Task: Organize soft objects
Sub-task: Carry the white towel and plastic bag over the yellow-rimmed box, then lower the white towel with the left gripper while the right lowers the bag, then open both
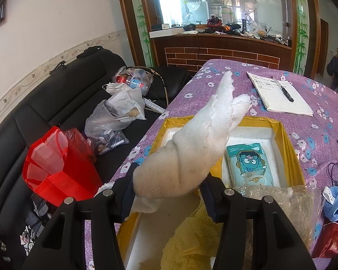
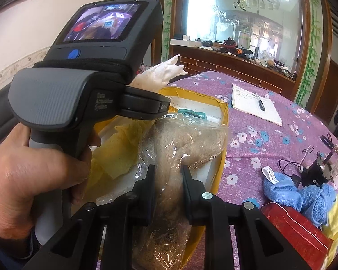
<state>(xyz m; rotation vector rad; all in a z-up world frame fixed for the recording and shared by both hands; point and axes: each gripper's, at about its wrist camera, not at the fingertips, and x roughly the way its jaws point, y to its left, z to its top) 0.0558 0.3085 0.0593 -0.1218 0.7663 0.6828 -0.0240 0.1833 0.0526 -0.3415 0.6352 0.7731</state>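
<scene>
Towel roll [image 1: 187, 157], white and twisted, sits clamped in my left gripper [image 1: 169, 193], its long axis pointing up and away toward the far side, over the yellow-rimmed box [image 1: 290, 144]. My right gripper [image 2: 167, 189] is pinched shut on the bagged beige cloth [image 2: 180, 148], which hangs over the box's near right corner. Box lies directly below both claws; the left one looks nearer its open middle, so I judge the towel goes straight down.

A white towel [image 1: 198, 139], a beige fluffy bundle [image 2: 169, 155] in clear wrap and a yellow cloth [image 1: 191, 243] sit over a yellow-rimmed white box [image 1: 290, 157] on a purple tablecloth [image 1: 202, 90] with blue and white flowers.
</scene>
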